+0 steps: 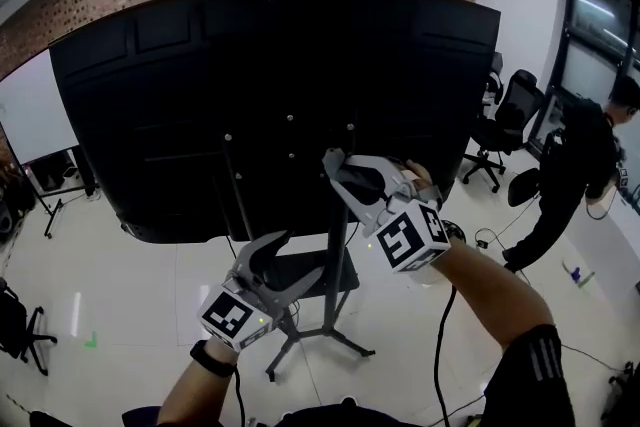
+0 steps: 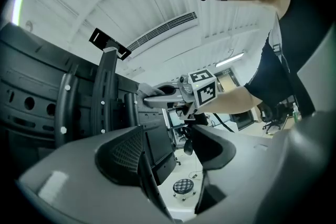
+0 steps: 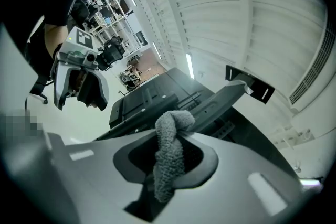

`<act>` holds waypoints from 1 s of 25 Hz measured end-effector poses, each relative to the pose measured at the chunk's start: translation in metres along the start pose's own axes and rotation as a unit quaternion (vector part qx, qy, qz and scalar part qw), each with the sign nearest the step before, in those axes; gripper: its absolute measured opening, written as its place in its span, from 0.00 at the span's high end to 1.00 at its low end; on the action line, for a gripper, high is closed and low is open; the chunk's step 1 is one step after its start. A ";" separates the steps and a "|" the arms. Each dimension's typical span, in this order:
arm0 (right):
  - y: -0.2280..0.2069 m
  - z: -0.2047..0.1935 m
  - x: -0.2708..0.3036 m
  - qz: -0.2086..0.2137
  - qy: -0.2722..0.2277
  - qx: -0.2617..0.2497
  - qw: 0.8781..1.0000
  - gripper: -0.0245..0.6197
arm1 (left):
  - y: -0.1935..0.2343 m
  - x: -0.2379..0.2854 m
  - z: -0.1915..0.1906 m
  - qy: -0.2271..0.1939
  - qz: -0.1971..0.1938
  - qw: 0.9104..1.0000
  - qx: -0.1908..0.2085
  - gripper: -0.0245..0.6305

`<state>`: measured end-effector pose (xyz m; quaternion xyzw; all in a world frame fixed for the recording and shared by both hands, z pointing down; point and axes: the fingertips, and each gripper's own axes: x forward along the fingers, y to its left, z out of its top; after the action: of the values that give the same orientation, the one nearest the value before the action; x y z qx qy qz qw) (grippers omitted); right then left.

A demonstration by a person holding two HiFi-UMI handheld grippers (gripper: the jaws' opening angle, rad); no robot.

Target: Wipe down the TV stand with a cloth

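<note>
The back of a large black TV (image 1: 280,105) fills the head view, carried on a black stand with a pole (image 1: 340,250), a small shelf (image 1: 305,273) and spread legs (image 1: 330,337). My right gripper (image 1: 343,177) is up against the TV's lower back beside the pole, shut on a grey cloth (image 3: 169,152) that hangs bunched between its jaws. My left gripper (image 1: 278,260) is lower, near the shelf, and open with nothing in it. From the left gripper view, the right gripper (image 2: 173,93) and its cloth (image 2: 147,91) touch the upright mount bars (image 2: 105,93).
A person in dark clothes (image 1: 580,177) stands at the right beside black office chairs (image 1: 505,120). A whiteboard on a stand (image 1: 35,110) is at the left. Cables (image 1: 490,240) lie on the shiny white floor, and a round wheeled stool (image 2: 184,185) is below.
</note>
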<state>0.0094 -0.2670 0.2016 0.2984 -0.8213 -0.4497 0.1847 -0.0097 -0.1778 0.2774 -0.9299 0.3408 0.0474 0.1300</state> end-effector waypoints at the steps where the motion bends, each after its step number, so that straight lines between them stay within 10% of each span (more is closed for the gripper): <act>1: -0.011 0.002 0.000 -0.003 -0.003 -0.002 1.000 0.86 | 0.001 0.005 0.006 -0.002 0.002 1.000 0.001 0.48; 14: -0.077 -0.019 0.048 0.005 0.040 -0.141 0.989 0.86 | 0.024 0.054 0.034 -0.013 0.041 0.999 0.027 0.49; 25: -0.072 -0.051 0.035 0.005 0.006 -0.081 0.997 0.87 | 0.024 0.067 -0.005 0.013 0.052 0.998 0.012 0.49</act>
<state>0.0358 -0.3519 0.1689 0.2810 -0.7827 -0.5120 0.2153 0.0259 -0.2379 0.2656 -0.9097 0.3911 0.0379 0.1343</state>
